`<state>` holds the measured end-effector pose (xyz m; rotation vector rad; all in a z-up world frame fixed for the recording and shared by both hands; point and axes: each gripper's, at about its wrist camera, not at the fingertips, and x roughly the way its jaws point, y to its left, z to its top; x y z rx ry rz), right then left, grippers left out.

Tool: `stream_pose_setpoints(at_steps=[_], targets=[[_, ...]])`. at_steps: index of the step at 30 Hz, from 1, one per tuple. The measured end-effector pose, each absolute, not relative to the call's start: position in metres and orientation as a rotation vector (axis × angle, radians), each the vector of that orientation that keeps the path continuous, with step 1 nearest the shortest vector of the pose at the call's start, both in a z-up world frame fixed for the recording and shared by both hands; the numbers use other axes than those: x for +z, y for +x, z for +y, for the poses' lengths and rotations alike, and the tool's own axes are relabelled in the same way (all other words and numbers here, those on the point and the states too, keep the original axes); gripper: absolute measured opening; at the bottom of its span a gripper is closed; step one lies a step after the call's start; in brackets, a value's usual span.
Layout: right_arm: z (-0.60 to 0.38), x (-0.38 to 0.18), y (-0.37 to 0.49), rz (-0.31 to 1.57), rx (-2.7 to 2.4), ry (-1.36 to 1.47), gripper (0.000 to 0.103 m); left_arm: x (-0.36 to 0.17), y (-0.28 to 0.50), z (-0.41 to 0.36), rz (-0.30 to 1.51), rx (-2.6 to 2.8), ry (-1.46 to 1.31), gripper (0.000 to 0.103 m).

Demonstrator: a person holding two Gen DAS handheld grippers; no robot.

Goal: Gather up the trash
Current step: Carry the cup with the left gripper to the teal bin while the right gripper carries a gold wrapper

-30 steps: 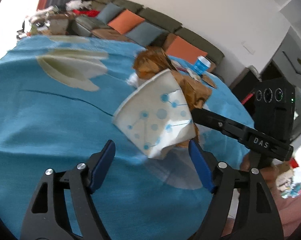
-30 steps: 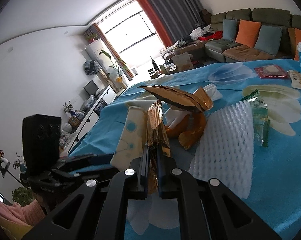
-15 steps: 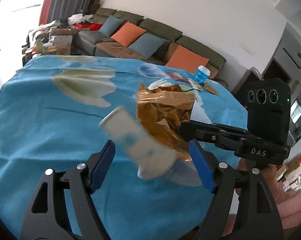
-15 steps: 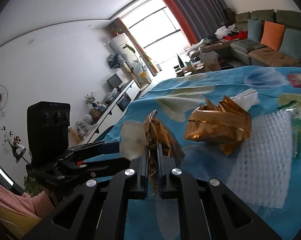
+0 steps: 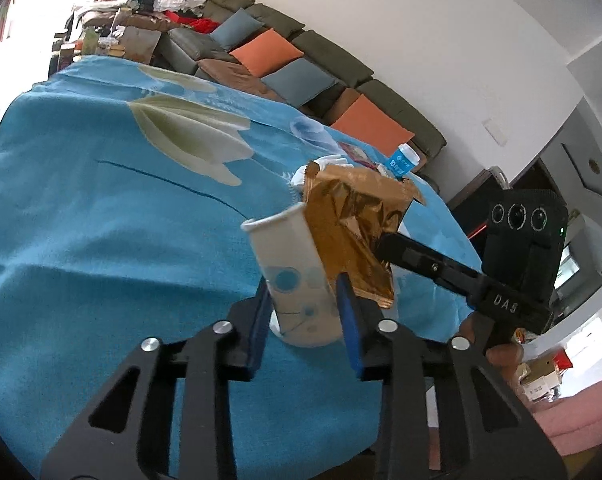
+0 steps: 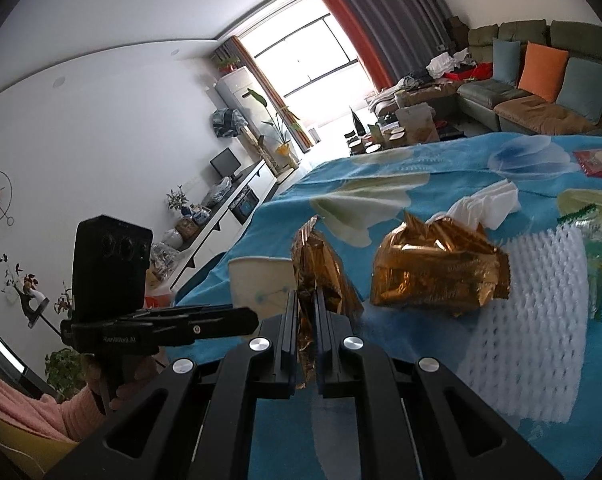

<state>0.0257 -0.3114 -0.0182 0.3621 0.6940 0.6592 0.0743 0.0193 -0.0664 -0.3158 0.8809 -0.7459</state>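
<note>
My left gripper [image 5: 303,292] is shut on a white paper cup [image 5: 289,268] with blue dots, upright just above the blue tablecloth [image 5: 101,220]. My right gripper [image 6: 305,300] is shut on a gold foil wrapper [image 6: 317,264], held right beside the cup [image 6: 257,284]. In the left wrist view the wrapper [image 5: 349,224] hangs at the cup's right side from the right gripper's fingers [image 5: 413,256]. A second crumpled gold wrapper [image 6: 437,272] lies on the cloth.
A white foam net sleeve [image 6: 537,320], a white tissue [image 6: 485,204], a green-edged clear wrapper [image 6: 589,248] and a red packet [image 6: 597,160] lie on the cloth. A blue cup [image 5: 403,160] stands at the table's far end. A sofa [image 5: 281,60] lies beyond.
The left gripper has closed on the paper cup, which was loose and tumbling between its open fingers. The cup now stands upright. The right gripper still holds its wrapper beside the cup.
</note>
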Motion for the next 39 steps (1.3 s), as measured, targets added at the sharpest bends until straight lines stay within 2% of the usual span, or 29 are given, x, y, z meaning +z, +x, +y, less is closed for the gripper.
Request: stream_pose_setpoints(at_steps=[14, 39], targets=[[-0.301, -0.009, 0.031, 0.666, 0.676, 0.346, 0.005, -0.045, 0.051, 0.035, 0.795, -0.656, -0.223, 0.028], [-0.241, 0.006, 0.055, 0.651, 0.794, 0.305, 0.005, -0.013, 0.014, 0.111, 0.713, -0.373, -0.157, 0.028]])
